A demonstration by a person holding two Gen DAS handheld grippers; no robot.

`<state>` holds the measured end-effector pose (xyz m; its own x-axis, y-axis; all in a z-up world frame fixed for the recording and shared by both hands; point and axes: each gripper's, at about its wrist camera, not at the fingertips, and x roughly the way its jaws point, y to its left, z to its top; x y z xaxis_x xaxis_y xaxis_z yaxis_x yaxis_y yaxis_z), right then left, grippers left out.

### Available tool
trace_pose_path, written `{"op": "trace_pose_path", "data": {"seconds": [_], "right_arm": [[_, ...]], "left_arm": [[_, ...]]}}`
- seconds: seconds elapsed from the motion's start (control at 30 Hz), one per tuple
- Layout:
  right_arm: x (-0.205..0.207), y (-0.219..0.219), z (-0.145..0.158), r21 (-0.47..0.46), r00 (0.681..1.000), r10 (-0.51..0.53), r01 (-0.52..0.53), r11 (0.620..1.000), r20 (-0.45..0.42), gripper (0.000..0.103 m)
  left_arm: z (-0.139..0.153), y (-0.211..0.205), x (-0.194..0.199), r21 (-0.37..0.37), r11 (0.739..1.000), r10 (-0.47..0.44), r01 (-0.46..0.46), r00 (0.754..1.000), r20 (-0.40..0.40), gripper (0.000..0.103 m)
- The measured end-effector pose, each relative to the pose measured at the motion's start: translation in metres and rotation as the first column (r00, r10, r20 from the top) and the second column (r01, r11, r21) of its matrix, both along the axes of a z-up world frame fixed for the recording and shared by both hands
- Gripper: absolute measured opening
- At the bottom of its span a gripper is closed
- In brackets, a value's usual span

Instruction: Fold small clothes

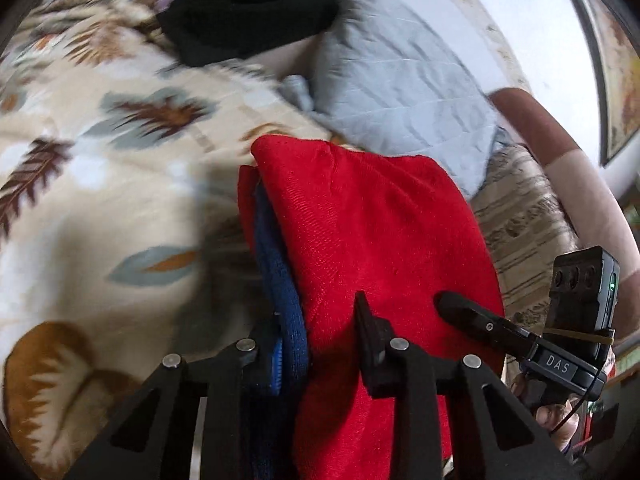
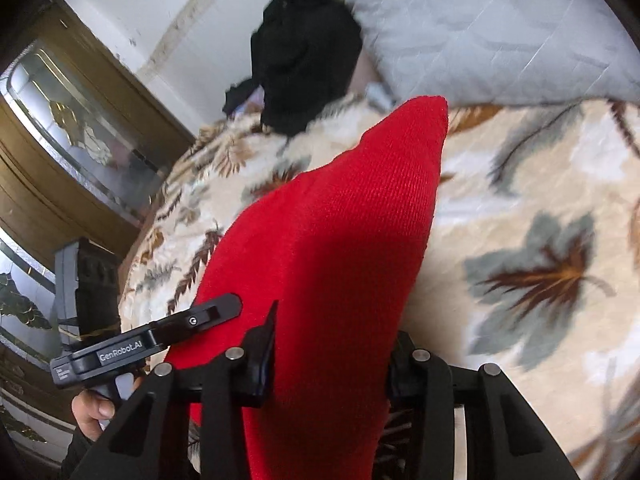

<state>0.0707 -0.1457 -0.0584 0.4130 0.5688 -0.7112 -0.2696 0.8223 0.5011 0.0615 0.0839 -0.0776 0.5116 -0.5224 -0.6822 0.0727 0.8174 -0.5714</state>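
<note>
A red knit garment (image 1: 380, 232) with a blue band (image 1: 280, 280) along its left edge hangs lifted over the bed. In the left wrist view my left gripper (image 1: 316, 344) is shut on its near edge, red cloth and blue band bunched between the pads. One finger (image 1: 460, 310) of the right gripper touches the cloth further right. In the right wrist view the red garment (image 2: 340, 240) rises to a point, and my right gripper (image 2: 334, 356) is shut on its lower part. The left gripper's finger (image 2: 216, 308) lies against the cloth's left edge.
Under the garment lies a cream leaf-print blanket (image 1: 120, 152) (image 2: 540, 200). A heap of black clothes (image 1: 248, 12) (image 2: 308, 64) sits at the far end beside a grey-blue quilted pillow (image 1: 400, 92) (image 2: 500, 28). A wooden cabinet with glass doors (image 2: 80, 120) stands left of the bed.
</note>
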Motion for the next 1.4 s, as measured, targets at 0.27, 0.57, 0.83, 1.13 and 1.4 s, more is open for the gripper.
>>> {"op": "trace_pose_path", "data": {"seconds": [0.27,0.57,0.83,1.13,1.4], "right_arm": [[0.016,-0.068,0.019,0.011,0.993,-0.104,0.103,0.995,0.053,0.044],[0.05,-0.12,-0.06,-0.041,0.951,-0.282,0.279,0.96,-0.13,0.056],[0.019,-0.115,-0.008,0.027,0.955,-0.284,0.282,0.959,0.082,0.061],[0.029,-0.082,-0.033,-0.021,0.967,-0.252,0.251,0.968,-0.025,0.069],[0.042,-0.075,-0.028,-0.1,0.963,-0.269,0.268,0.958,-0.001,0.074]], "left_arm": [[0.016,-0.065,0.038,0.029,0.998,-0.051,0.05,0.998,0.042,0.03],[-0.058,-0.091,0.073,0.08,0.995,-0.04,0.054,0.985,-0.169,0.05],[-0.019,-0.081,0.038,0.213,0.977,-0.02,0.026,0.999,-0.03,0.052],[0.004,-0.069,0.001,0.35,0.936,0.026,-0.033,0.999,0.025,0.066],[0.013,-0.068,-0.015,0.368,0.929,0.033,-0.045,0.999,0.039,0.066]]}}
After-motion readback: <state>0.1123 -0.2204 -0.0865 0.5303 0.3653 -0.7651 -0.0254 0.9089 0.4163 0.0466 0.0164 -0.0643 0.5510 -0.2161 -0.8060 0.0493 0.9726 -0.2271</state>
